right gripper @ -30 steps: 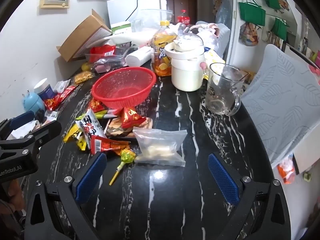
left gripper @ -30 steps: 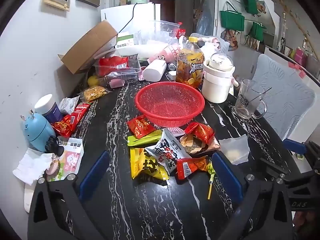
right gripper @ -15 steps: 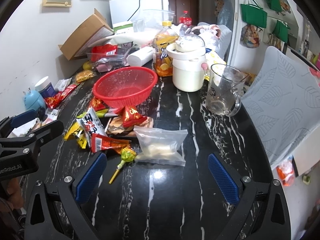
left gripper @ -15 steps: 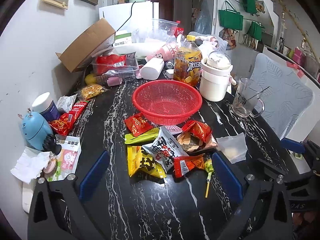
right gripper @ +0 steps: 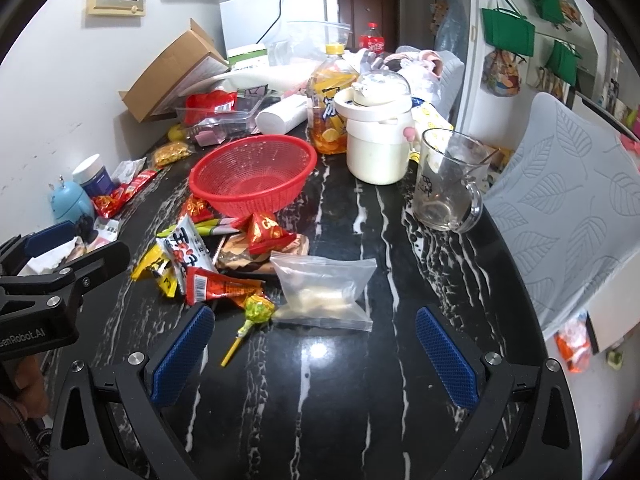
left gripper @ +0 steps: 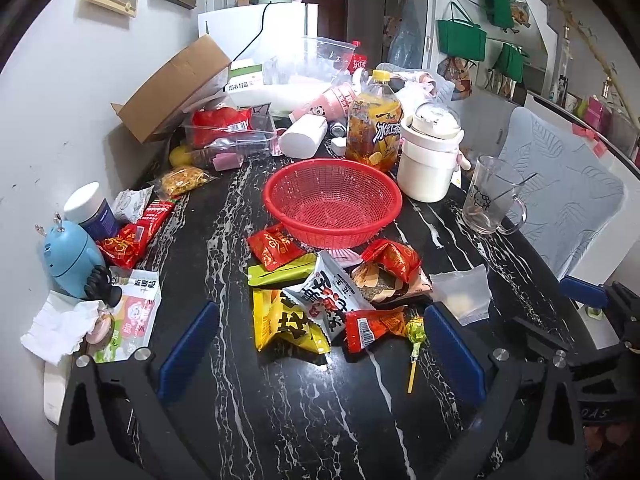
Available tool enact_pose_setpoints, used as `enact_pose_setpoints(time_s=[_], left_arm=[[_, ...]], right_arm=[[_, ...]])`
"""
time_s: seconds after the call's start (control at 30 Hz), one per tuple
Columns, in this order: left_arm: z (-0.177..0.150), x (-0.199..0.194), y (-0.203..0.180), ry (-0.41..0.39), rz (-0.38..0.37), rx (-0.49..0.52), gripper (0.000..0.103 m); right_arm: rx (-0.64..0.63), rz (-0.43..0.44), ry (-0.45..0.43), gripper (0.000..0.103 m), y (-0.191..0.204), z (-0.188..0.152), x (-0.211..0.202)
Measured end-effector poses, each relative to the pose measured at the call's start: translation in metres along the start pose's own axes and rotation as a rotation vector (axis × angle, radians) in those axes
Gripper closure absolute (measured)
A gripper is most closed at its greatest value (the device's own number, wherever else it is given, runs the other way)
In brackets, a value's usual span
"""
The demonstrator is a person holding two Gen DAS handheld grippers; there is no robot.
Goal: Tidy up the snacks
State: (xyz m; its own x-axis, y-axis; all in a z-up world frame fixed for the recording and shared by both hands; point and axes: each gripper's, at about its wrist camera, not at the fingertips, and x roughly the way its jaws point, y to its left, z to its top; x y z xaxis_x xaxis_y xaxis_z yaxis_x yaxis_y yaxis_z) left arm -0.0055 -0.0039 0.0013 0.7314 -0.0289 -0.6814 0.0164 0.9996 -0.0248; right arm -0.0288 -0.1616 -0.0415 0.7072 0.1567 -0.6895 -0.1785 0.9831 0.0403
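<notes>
Both grippers hang wide open over the near edge of the black worktop, holding nothing. The left gripper has crept forward in the last second: the snack pile now lies between its blue pads rather than ahead of them. The yellow packet sits just at its 12 o'clock, with the white packet overlapping it and the red wrapper and lollipop toward 1 o'clock. The right gripper has eased in too, so the clear bag lies at its 12 o'clock, near the pads but not touched, and the lollipop lies at 11.

Farther out, the red basket stands at the pile's 12 o'clock, apparently empty, its near rim touching the closest packets. Beyond it are a tea bottle, a white pot and a glass mug toward 2 o'clock. More snacks lie along the wall at 10 o'clock beside a blue gadget.

Nothing has gone into the basket, so I'd say the sorting is only starting, and the two approaches look like first picks lining up.
</notes>
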Motion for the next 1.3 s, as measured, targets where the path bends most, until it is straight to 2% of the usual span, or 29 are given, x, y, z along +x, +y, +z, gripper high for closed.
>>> enact_pose_setpoints(time_s=[1.3], left_arm=[[0.0014,0.0011,-0.0007,0.018,-0.011,0.006,0.0]], right_arm=[[0.013,0.011,0.015,0.0,-0.0029,-0.0038,0.0026]])
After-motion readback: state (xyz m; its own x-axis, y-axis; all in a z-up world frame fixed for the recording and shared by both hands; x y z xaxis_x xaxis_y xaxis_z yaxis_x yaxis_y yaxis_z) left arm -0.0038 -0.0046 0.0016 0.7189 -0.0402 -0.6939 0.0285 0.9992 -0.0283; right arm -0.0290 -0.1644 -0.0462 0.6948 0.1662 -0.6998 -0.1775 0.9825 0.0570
